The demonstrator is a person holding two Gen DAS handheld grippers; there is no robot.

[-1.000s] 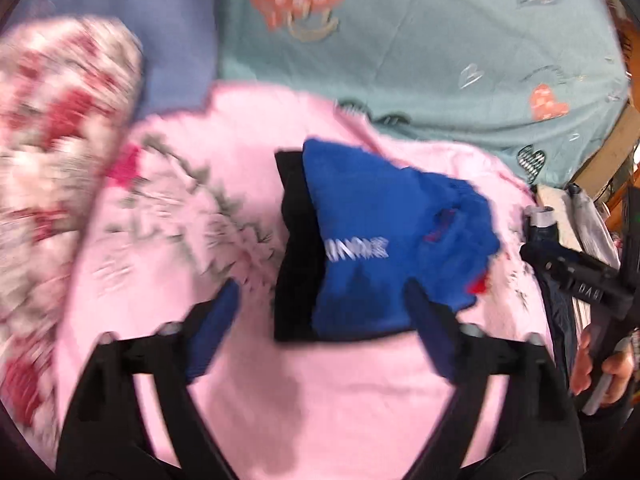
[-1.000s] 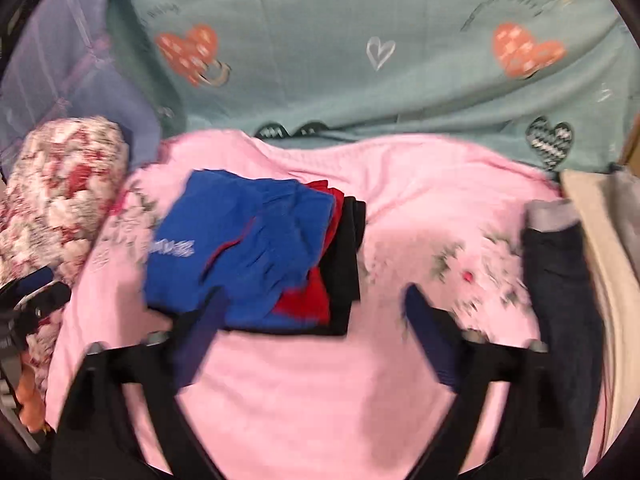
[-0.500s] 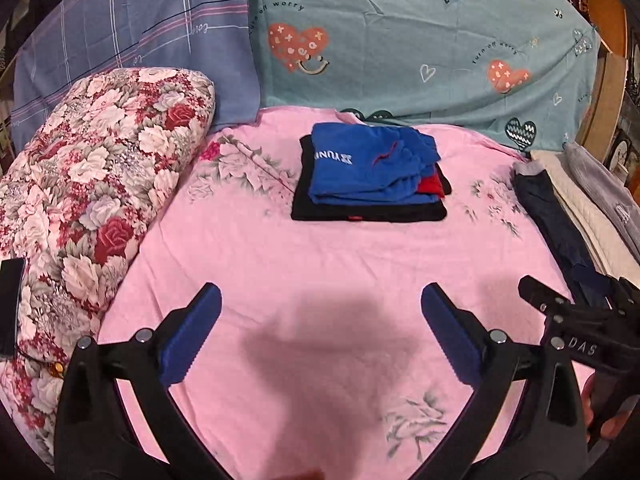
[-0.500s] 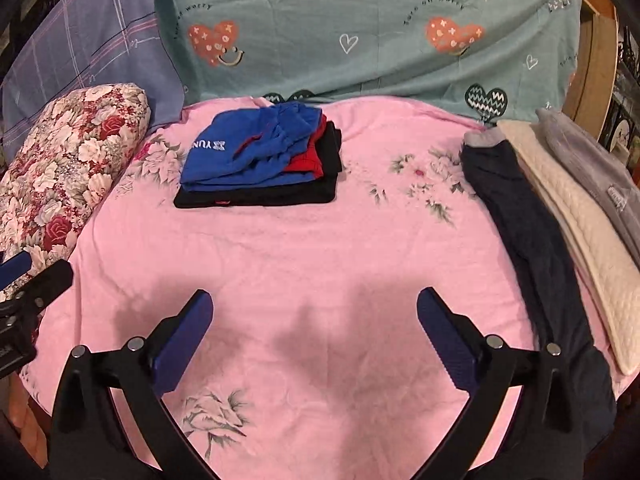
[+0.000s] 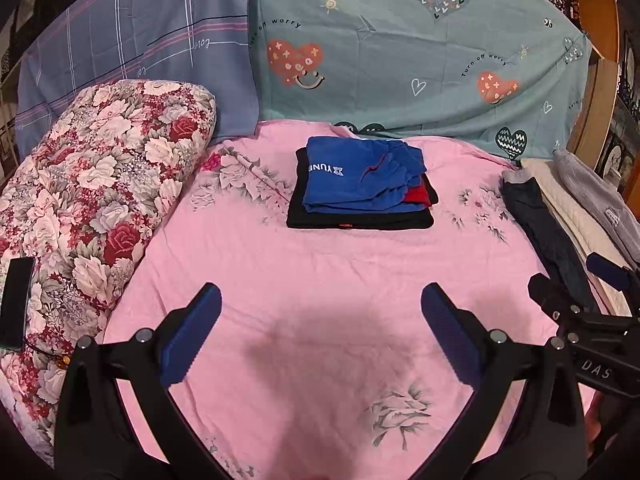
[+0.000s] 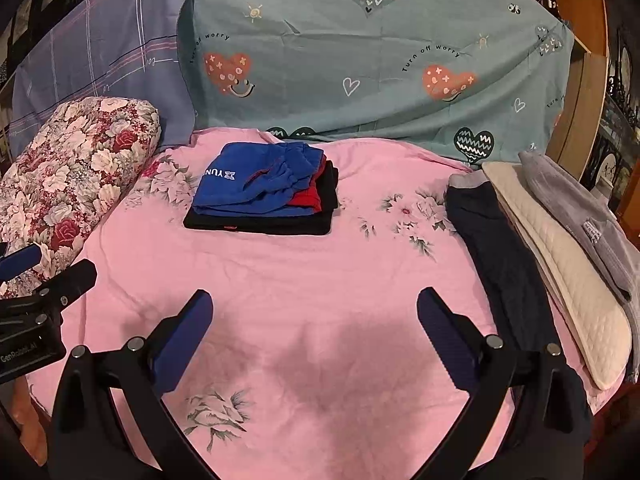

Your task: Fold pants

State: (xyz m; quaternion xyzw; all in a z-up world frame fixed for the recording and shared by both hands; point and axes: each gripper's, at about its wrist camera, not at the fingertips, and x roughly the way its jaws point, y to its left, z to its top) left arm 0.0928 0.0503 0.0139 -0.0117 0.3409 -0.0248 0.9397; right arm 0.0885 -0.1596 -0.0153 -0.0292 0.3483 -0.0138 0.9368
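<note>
We hold the left gripper (image 5: 320, 334) and right gripper (image 6: 314, 334), fingers apart and empty, short of the folded stack (image 5: 360, 190), freeing room for the dark pants (image 6: 500, 256) right of it.

A pink bed sheet (image 5: 328, 272) printed with grey-green and white flowers spreads out ahead of the left hand-held gripper (image 5: 320, 320), whose fingers are black with blue pads (image 5: 192, 336); the right hand-held gripper (image 6: 314, 322) has the same colours. Straight ahead of both lies a stack of royal blue pants (image 5: 356, 178) with white lettering, over red cloth (image 5: 418, 194) and black cloth (image 5: 360, 220). To the left, a quilt (image 5: 92, 200) carries red, pink and white roses. Beyond, a teal sheet (image 5: 400, 60) shows coral and dark hearts beside a lavender plaid sheet (image 5: 132, 52). To the right lie dark navy pants (image 6: 504, 264), cream quilted pants (image 6: 560, 264) and grey pants (image 6: 580, 208).
</note>
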